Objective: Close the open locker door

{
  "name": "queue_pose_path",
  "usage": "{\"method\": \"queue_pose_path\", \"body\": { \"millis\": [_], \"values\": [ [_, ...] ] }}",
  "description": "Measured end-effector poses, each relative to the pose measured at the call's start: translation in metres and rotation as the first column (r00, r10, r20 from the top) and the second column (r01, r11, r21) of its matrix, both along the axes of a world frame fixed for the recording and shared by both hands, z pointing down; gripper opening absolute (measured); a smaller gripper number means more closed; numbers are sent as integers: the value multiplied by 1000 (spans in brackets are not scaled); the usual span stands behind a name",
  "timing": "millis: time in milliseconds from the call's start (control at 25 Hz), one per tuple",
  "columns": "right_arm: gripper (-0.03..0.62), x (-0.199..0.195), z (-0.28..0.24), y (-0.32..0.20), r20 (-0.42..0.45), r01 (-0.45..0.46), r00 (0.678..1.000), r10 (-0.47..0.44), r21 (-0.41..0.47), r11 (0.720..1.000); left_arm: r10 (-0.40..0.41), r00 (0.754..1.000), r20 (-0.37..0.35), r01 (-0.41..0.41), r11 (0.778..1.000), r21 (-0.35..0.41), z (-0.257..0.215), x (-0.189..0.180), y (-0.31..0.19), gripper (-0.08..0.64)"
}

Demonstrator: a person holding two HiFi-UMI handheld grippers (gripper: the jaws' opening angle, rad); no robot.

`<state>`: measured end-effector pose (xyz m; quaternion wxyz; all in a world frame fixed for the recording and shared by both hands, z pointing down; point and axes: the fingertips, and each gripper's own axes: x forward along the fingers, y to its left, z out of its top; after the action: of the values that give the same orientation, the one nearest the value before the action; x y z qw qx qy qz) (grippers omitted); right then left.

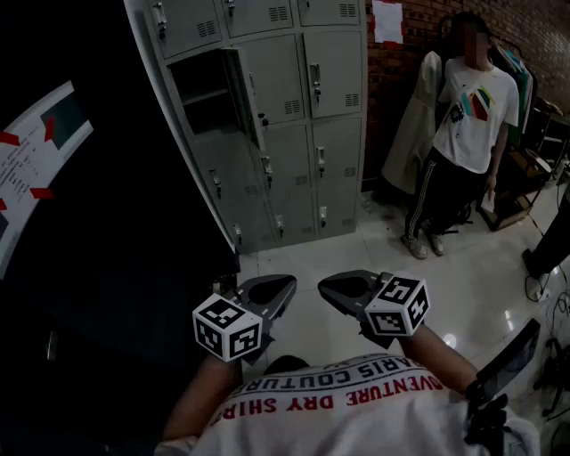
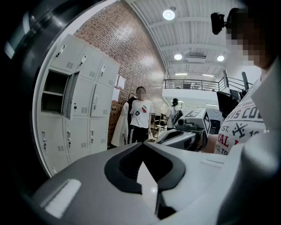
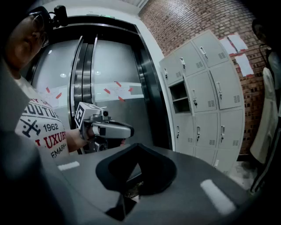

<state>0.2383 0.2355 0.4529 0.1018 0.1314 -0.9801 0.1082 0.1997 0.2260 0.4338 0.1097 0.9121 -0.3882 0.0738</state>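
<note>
While your left gripper (image 1: pixel 285 285) and right gripper (image 1: pixel 329 287) wait near you, fingers clenched empty, approach the far locker door (image 1: pixel 246 96) and push.

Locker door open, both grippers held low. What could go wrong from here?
1. The open locker door stands edge-on, swung out from the lockers; a shut left gripper or right gripper may slip off its thin edge.
2. A bystander stands beside the lockers; stepping in could crowd them.

Grey painted sheet-metal locker bank (image 1: pixel 334 71), twelve o'clock: smooth, satin finish. White tiled floor (image 1: pixel 481 294), three o'clock: glossy, reflective. Red brick wall (image 1: pixel 423 27), one o'clock: rough, matt.
</note>
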Motion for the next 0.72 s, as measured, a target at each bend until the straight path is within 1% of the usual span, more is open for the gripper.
{"method": "queue_pose_path", "body": {
  "millis": [120, 200, 400, 560, 720],
  "values": [
    [-7, -11, 8, -7, -10, 11, 1000, -11, -22, 1000, -1, 1000, -9, 0, 1000, -27, 12, -11, -9, 5],
    [-7, -22, 11, -18, -17, 22, 1000, -22, -20, 1000, -5, 1000, -16, 4, 1000, -27, 15, -21, -22, 5],
    [-7, -63, 10, -75, -16, 40, 999, -40, 12, 999, -3, 1000, -16, 3, 1000, -7, 20, -57, -75, 5],
    [-8, -107, 6, -142, -21, 35, 999, -34, 51, 998, 8, 1000, -19, -8, 1000, -13, 25, -97, -144, 5],
    [-7, -165, 6, -230, -11, 32, 999, -31, 40, 999, 32, 999, -1, -32, 999, -3, 24, -152, -235, 5]
  ]
}}
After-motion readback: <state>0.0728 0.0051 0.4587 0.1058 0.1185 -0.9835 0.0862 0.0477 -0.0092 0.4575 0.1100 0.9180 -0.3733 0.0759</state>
